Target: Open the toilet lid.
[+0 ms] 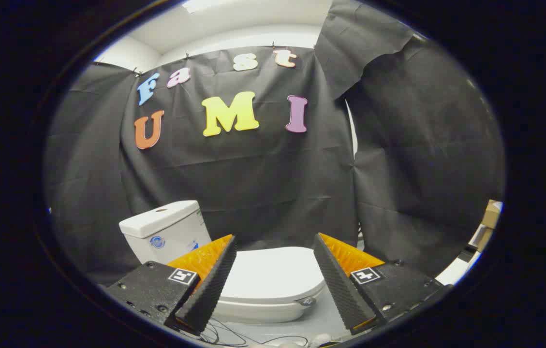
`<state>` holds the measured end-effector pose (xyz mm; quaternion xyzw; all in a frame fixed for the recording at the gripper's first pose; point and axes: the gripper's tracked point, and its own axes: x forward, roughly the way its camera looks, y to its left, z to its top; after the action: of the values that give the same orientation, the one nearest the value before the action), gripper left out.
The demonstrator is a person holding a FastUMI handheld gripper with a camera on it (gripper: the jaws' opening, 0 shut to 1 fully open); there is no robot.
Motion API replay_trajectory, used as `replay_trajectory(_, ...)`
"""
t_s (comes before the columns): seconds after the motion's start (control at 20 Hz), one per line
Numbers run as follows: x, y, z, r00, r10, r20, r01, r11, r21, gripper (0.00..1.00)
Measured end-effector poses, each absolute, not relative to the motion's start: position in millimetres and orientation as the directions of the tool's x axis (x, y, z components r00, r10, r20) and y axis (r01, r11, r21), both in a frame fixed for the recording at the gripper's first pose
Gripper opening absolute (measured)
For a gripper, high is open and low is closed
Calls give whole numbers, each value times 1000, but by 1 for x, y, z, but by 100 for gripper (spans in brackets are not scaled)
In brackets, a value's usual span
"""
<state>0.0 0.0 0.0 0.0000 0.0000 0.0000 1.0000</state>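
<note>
The gripper (275, 241) has its fingers spread wide, holding nothing. Framed between and just beyond them lies the closed white toilet lid (273, 278), flat on the bowl, likely lined up for an approach to its front edge. The cistern (164, 232) stands behind, against the black cloth wall.

Gripper (275, 241) fingers spread wide, nothing between them; open air down to closed toilet lid (273, 278) ahead. Tank (164, 232) stands beyond the left finger; loose cables (224, 336) lie on the floor below the tips.
</note>
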Motion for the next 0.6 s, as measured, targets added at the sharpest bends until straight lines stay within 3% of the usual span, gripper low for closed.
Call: replay_trajectory(0.6,4,-2,-1,1000,25,4,-25,1000,13,100)
